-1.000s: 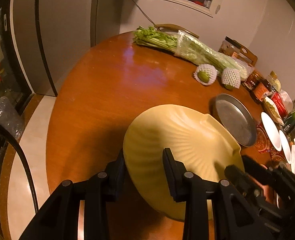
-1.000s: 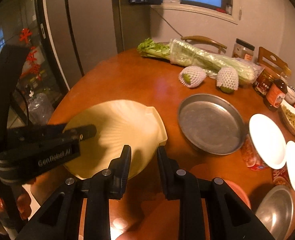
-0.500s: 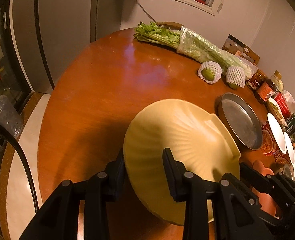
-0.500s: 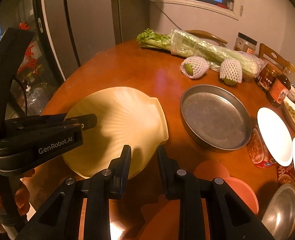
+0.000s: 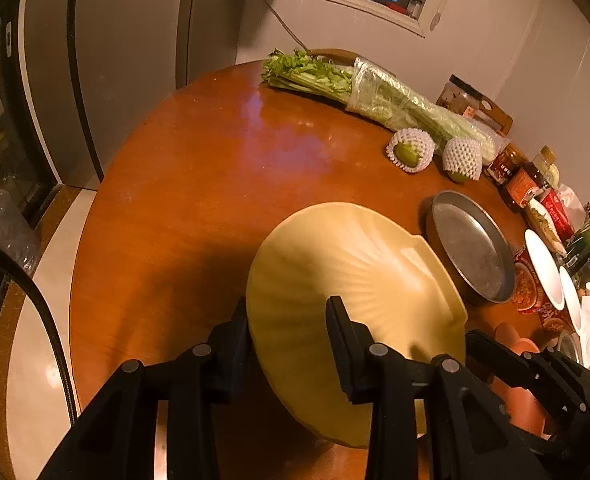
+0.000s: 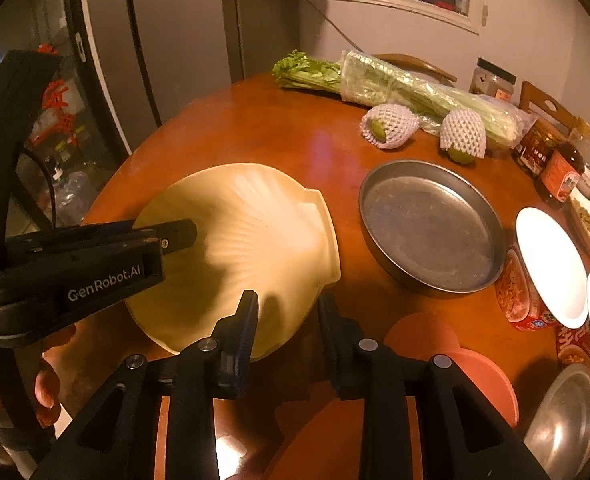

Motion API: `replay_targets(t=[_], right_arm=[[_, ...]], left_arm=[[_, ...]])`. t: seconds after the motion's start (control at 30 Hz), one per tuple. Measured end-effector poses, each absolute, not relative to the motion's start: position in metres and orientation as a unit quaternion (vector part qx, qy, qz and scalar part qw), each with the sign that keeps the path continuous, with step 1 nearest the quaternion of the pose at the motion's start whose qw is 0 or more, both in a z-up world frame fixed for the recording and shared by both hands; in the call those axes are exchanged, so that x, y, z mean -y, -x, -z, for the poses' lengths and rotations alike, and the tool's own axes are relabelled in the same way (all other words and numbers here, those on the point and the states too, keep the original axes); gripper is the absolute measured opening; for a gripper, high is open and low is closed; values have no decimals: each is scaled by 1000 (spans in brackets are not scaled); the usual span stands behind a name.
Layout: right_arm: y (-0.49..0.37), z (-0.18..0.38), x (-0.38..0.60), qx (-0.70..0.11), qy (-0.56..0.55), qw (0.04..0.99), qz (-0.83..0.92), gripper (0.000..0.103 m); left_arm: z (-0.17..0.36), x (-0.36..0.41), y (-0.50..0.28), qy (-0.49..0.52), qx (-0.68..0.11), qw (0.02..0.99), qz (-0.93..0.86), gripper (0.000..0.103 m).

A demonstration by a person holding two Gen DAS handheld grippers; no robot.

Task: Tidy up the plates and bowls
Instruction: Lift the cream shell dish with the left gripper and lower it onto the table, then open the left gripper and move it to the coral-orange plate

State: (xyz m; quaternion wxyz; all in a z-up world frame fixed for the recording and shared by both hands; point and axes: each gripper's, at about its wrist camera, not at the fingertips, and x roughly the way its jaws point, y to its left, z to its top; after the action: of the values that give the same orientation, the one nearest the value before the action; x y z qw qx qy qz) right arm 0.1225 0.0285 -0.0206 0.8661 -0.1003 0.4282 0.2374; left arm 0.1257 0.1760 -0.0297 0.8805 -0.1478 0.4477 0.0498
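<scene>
A pale yellow shell-shaped plate (image 5: 355, 272) hangs tilted above the round wooden table (image 5: 215, 160). My left gripper (image 5: 291, 320) is shut on its near left rim; the right wrist view shows the upper finger (image 6: 175, 236) lying on the plate (image 6: 255, 240). My right gripper (image 6: 285, 316) straddles the plate's near right rim. Its jaws are opening, and the rim sits between them without being pressed. One right finger (image 5: 479, 340) shows beside the plate in the left wrist view.
A round steel pan (image 6: 431, 228) lies right of the plate, with two white plates (image 6: 551, 264), an orange plate (image 6: 455, 352) and a steel bowl (image 6: 563, 420) beyond. Celery (image 6: 395, 84), netted fruit (image 6: 391, 126) and sauce bottles (image 6: 563, 172) line the far side. A person's hand (image 6: 51, 388) holds the left gripper.
The right gripper's fingers have parted slightly around the plate's rim, and its view has drawn back a little, showing more of the orange plate. The left gripper keeps its hold.
</scene>
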Motion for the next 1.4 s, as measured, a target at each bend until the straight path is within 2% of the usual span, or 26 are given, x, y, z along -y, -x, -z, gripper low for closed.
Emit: replay_targets(t=[0.1,0.33,0.8,1.4], right_arm=[[-121,16,-27,-418,99,872,-234,36],[-118,8,-16,-413,89,878,-225,36],[-84,-4,23,-402,80,887,-211,37],[-27,-4,83,-398,46,891,-211,37]], left_arm=[[27,-179,-123,151,-443,882,-51,45],[19,-182,-117,156,-430,887,-55,52],[-6,-146,-92,129,-419,898,-30,58],[-10,-74,-60,84,-427,900,19,58]])
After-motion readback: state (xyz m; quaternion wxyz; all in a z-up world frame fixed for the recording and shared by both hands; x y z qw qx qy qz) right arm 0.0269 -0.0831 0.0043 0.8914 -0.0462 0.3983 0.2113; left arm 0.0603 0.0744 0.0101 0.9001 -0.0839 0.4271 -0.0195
